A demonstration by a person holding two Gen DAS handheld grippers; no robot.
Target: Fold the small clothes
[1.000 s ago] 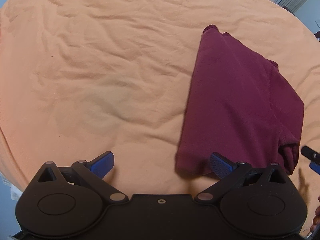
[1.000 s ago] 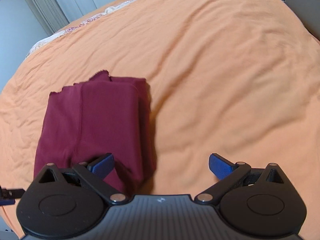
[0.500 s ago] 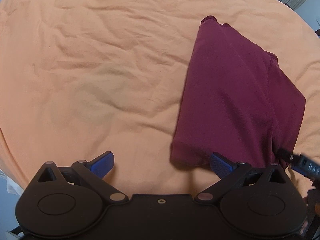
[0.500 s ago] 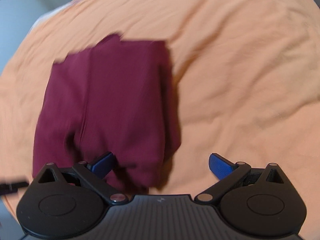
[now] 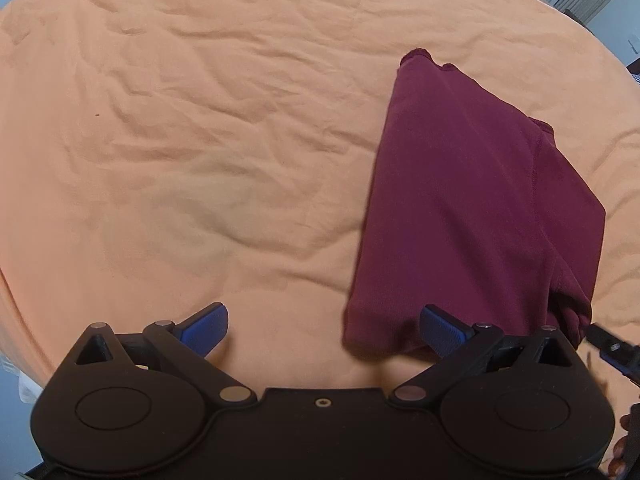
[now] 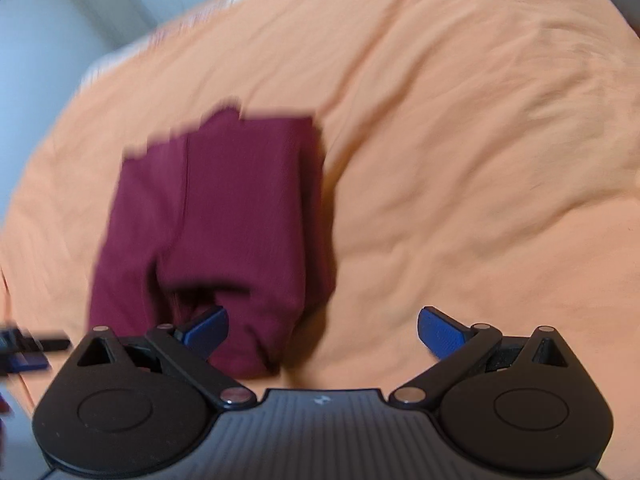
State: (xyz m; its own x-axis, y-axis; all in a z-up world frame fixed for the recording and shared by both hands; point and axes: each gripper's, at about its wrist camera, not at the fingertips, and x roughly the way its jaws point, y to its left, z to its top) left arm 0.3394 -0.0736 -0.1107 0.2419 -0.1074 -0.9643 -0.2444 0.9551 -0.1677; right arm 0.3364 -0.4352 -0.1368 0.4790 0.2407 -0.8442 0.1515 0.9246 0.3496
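Since a second ago the right gripper (image 6: 322, 330) has been swung so that the maroon garment (image 6: 224, 216) sits higher and nearer the middle of its view, now smeared by motion blur; in the left wrist view the garment (image 5: 472, 216) is seen almost where it was, and a tip of the right gripper (image 5: 612, 350) has come in at the right edge.

Both claws are spread wide and nothing is held. On the left gripper (image 5: 323, 330) the right blue pad (image 5: 442, 330) overlaps the garment's near hem in the picture; contact cannot be told. On the right gripper the left pad (image 6: 206, 328) is seen against the near folds, contact likewise unclear.

The garment lies on the orange bedsheet (image 5: 180, 140), right of centre for the left camera, left of centre for the right.

Judged step: the near edge is to be taken up for a further fold. It would be done best if each claw were lowered onto one near corner, all layers pinched together, and both corners lifted evenly and carried toward the far edge, so that the stacked layers are not dragged apart.

Material: a soft matte knit, already folded into a narrow oblong, with one stitched seam running lengthwise and a bunched, rounded lump at the near right corner. The sheet is thin, creased cotton-like cloth over a yielding bed, so little firm backing is offered for a pinch.
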